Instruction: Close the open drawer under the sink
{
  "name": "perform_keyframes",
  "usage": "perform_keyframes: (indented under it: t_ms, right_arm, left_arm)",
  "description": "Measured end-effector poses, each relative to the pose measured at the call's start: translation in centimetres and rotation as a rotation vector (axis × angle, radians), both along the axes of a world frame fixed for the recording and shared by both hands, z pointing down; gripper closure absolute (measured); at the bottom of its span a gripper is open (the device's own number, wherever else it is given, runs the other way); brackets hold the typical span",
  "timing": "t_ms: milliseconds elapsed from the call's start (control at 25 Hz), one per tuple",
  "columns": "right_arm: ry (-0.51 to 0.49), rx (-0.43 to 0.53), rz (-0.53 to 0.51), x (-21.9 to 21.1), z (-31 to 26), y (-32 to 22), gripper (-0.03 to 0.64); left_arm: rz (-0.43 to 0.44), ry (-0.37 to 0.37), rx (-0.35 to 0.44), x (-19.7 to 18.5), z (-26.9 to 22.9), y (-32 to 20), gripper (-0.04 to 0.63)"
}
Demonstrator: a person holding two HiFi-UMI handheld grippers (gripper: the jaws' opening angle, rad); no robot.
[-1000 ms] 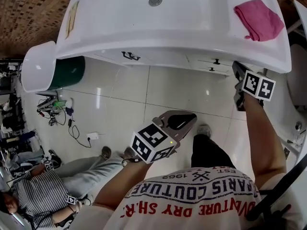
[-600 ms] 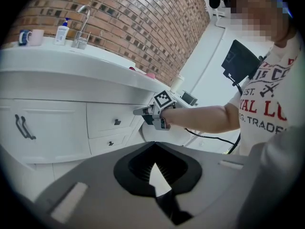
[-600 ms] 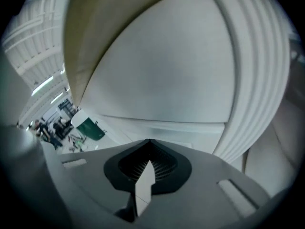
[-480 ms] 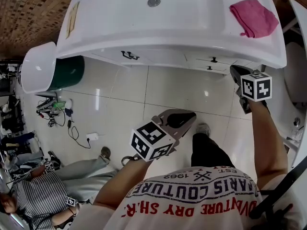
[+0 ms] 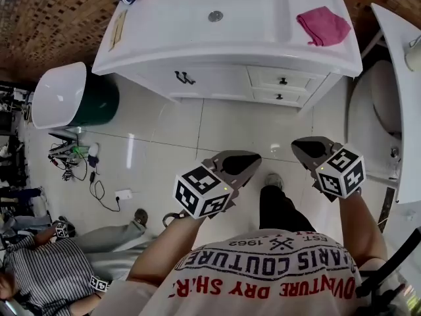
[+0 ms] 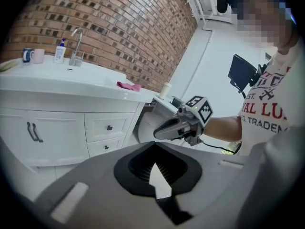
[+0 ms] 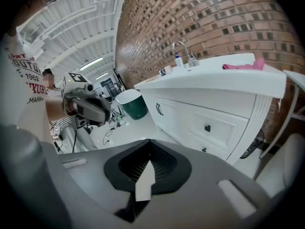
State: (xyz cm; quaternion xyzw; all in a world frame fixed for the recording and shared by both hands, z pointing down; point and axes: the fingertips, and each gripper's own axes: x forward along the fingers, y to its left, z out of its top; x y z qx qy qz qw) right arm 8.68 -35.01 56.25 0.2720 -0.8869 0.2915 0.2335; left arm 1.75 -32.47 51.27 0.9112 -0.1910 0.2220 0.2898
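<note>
1. Head view. A white sink unit runs across the top of the frame, and a pink cloth lies on its right end. Below the basin, to the right of the handled cabinet door, sit the upper drawer and the lower drawer. Both fronts are flush with the cabinet face and neither is pulled out. The left gripper and the right gripper are held over the tiled floor, well apart from the unit, and both point toward it. A green bin with a white lid stands just beside the unit's left end.
2. Left gripper view. The fingers are closed tip to tip, with nothing between them. Beyond them both drawer fronts again look flush. The right gripper is at mid frame to the right of the drawers, clear of the cabinet. A faucet stands on the sink top.
3. Right gripper view. The fingers are pressed together and empty. The upper drawer, with its dark knob, lies flush in the cabinet face ahead, not touched. The left gripper is at the left, over the floor.
</note>
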Motion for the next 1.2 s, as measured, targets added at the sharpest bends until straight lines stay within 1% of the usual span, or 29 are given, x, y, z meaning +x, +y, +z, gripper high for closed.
perform_keyframes:
  t_ms: [120,240,320,480,600,720,800,920,1040,1200]
  right_arm:
    - [-0.02,0.053,-0.033,-1.8,-3.8,6.1,0.609]
    - [-0.043,0.087,-0.01,-3.1,-7.0,12.9,0.609]
    - [-0.064,0.11,0.018,-3.6,-8.8,16.9,0.609]
    - [-0.072,0.204,0.061,-4.4,-12.9,24.6,0.609]
    - [-0.066,0.269,0.081,-5.4,-16.7,30.6,0.609]
    - [-0.052,0.321,0.088,-6.4,-19.7,35.7,0.609]
    - [-0.055,0.336,0.098,-6.9,-21.1,38.5,0.609]
    - [-0.09,0.336,0.107,-7.5,-22.6,41.9,0.609]
    - [-0.115,0.338,0.108,-7.8,-23.7,44.0,0.609]
    - [-0.106,0.349,0.101,-7.7,-24.8,45.6,0.611]
  left_arm:
    - [0.0,-0.012,0.06,-0.9,-2.4,4.5,0.606]
    - [-0.002,-0.023,0.106,-2.1,-4.6,10.4,0.606]
    - [-0.007,-0.006,0.132,-2.6,-5.9,14.3,0.606]
    - [0.006,0.035,0.209,-3.6,-9.5,21.9,0.606]
    - [0.022,0.073,0.274,-4.6,-13.1,27.9,0.606]
    - [0.034,0.094,0.321,-5.8,-15.8,33.0,0.606]
    - [0.029,0.112,0.339,-6.3,-17.2,35.6,0.606]
    - [0.025,0.133,0.35,-6.7,-18.5,39.1,0.606]
    - [0.029,0.124,0.353,-6.6,-19.1,41.3,0.606]
    - [0.019,0.143,0.36,-6.1,-20.2,42.9,0.606]
